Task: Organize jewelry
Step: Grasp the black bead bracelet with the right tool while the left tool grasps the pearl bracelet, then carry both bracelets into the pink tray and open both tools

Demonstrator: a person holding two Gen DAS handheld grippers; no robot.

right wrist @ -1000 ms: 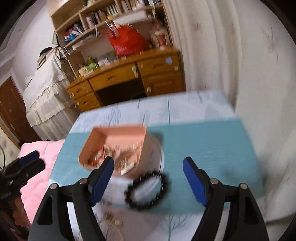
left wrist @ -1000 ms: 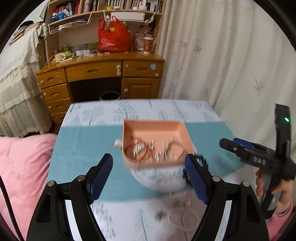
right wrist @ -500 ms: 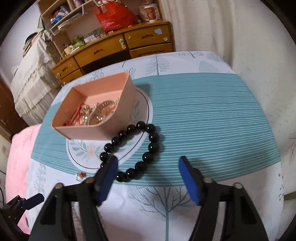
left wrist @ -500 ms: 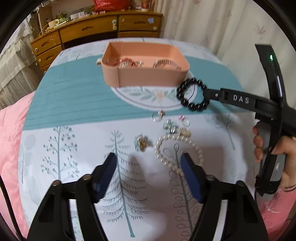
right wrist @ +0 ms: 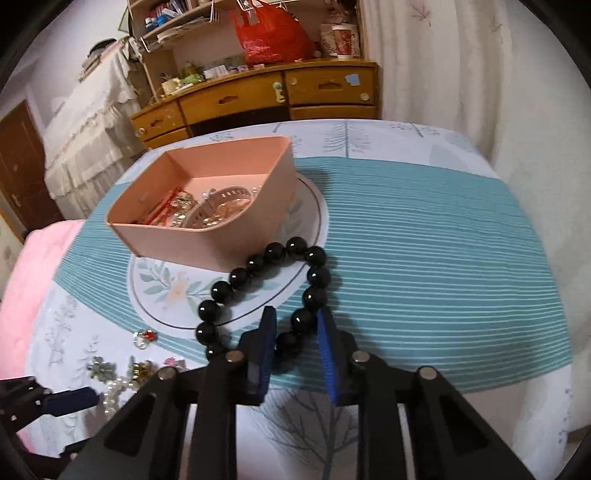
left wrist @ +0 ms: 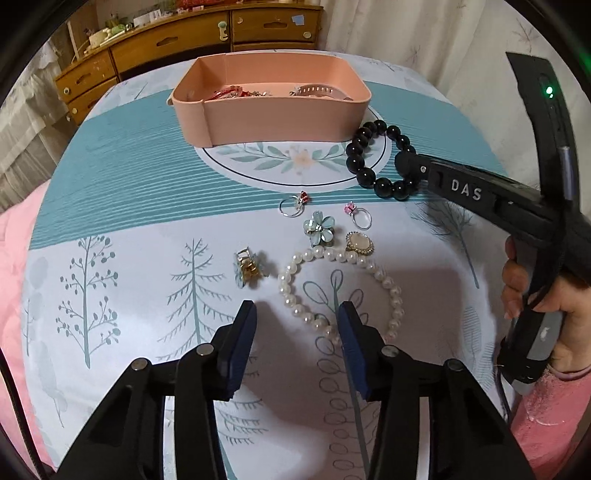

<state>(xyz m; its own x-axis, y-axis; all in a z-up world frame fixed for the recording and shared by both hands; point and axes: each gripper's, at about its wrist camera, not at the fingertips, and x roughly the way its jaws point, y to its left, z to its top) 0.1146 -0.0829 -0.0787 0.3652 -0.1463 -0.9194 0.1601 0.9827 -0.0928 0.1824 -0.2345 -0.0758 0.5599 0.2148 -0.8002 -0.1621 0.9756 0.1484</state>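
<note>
printed cloth with teal stripes and pale tree motifs covers the worktop [left wrist: 110, 192], which is seen from both wrist cameras.

nearest in the left wrist view, the left gripper [left wrist: 295, 321] is held low over the cloth with its fingers [left wrist: 242, 332] apart and nothing clasped; the near arc of the pearl bracelet [left wrist: 343, 291] lies between the tips, and whether it is touched cannot be told. just beyond the pearls, a gold clip [left wrist: 249, 271], a pale blue flower brooch [left wrist: 318, 229], an oval cream brooch [left wrist: 359, 243], a ring with a pink stone [left wrist: 358, 216] and a ring with a red stone [left wrist: 293, 205] are scattered close together on the cloth.

farther on and to the right, the right gripper [right wrist: 295, 332] is seen with its fingers [right wrist: 266, 343] narrowed around the near beads of the black bead bracelet [right wrist: 266, 288]; the bracelet lies flat on the cloth, and firm clamping cannot be confirmed. the far side of the bracelet rests against the front wall of the pink tray [right wrist: 207, 251], which stands on a round floral print and holds a tangle of gold and red pieces.

beyond the worktop, a wooden desk [right wrist: 258, 96] with drawers is seen, with a red bag [right wrist: 273, 35] on it, and pale curtains [right wrist: 461, 74] hang to the right.
</note>
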